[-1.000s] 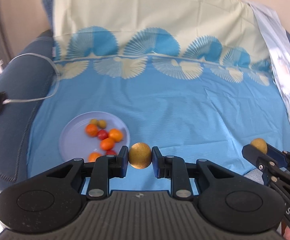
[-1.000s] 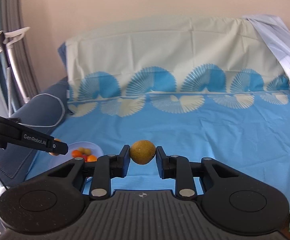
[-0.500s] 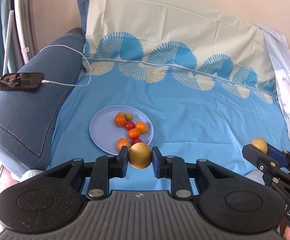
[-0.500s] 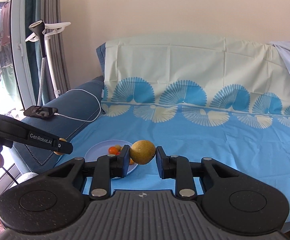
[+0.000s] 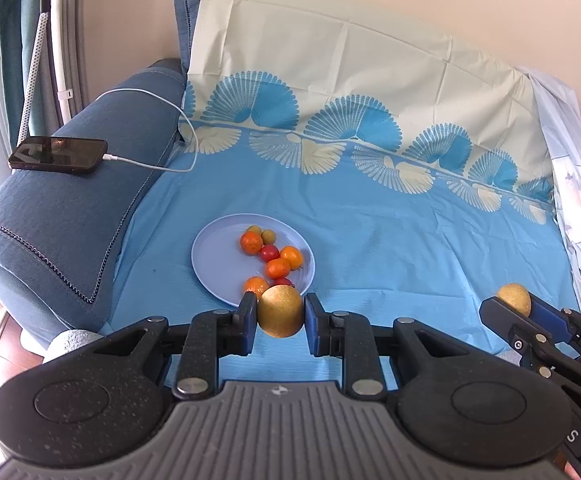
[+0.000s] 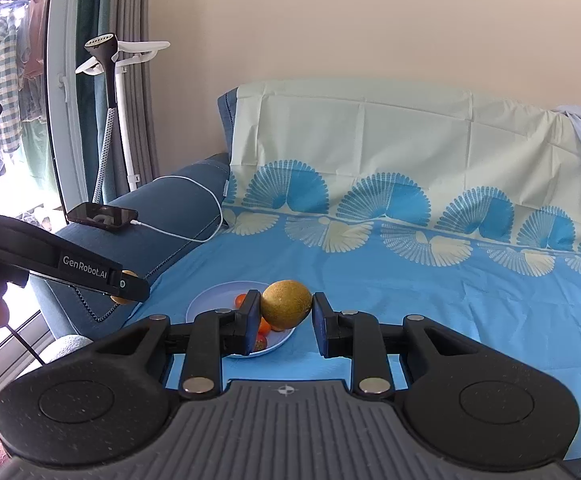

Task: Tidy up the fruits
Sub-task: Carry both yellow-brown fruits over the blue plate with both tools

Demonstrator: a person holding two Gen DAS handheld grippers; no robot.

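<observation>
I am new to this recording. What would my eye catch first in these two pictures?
First, a golden-brown round fruit clamped in the left gripper, and a second one in the right gripper. Behind them, a pale blue plate of small orange and red fruits lies on the blue sheet.

Left of the plate (image 5: 214, 256), the blue sheet (image 5: 390, 248) runs only a narrow strip before the sofa armrest (image 5: 70, 208) rises as a wall, with a phone (image 5: 58, 154) and its white cable (image 5: 150, 120) on top. Right of the plate and behind it, the sheet lies bare up to the draped backrest (image 5: 350, 68). The plate's left half is bare; small fruits (image 5: 270, 256) crowd its middle and right.
</observation>
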